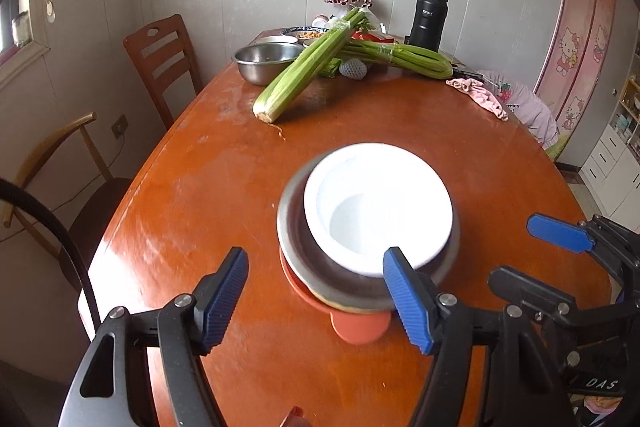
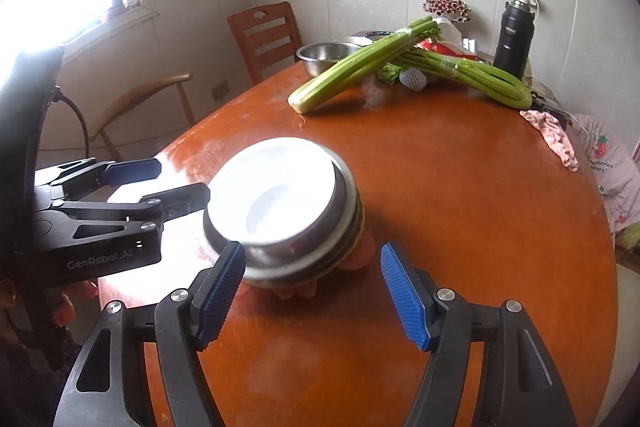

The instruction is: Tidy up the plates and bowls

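A white bowl [image 1: 376, 207] sits inside a steel bowl [image 1: 296, 259], and both rest on an orange plate [image 1: 360, 327] on the brown wooden table [image 1: 224, 195]. My left gripper [image 1: 316, 301] is open just short of this stack, with nothing between its blue pads. My right gripper [image 1: 540, 263] shows at the right edge, apart from the stack. In the right wrist view the white bowl [image 2: 276, 195], steel bowl [image 2: 340, 211] and orange plate [image 2: 356, 255] lie just beyond my open right gripper [image 2: 312, 297]. The left gripper [image 2: 168, 183] stands open close beside the bowl's left rim.
Two celery bunches [image 1: 304, 71] lie across the far half of the table. A second steel bowl [image 1: 264, 61], a black thermos [image 1: 428, 19] and a pink cloth [image 1: 480, 95] sit near them. Wooden chairs [image 1: 160, 63] stand along the left edge.
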### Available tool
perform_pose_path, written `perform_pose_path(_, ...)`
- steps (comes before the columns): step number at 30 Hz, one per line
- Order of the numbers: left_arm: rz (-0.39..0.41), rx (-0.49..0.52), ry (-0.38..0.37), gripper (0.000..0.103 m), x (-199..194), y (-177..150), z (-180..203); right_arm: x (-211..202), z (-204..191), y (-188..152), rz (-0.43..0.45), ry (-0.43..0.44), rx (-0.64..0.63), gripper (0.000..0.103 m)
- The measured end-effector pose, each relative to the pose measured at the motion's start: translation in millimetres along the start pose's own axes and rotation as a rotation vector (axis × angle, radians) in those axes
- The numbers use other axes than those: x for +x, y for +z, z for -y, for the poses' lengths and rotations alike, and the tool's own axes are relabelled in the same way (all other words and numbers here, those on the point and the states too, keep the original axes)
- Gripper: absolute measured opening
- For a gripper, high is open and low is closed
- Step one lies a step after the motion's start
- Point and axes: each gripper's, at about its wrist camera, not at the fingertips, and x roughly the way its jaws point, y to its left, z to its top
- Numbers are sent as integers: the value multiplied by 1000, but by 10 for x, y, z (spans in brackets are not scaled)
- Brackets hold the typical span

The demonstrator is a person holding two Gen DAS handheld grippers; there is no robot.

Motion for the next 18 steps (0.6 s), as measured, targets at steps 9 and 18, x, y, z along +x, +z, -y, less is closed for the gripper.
perform_pose_path(9,-43,-6,10,71,-23,-573,233,-295,33,-582,83,-38,32,75)
perform_pose_path(18,-80,-19,22,71,47,-845,308,-324,31,-966,60,-65,55,76)
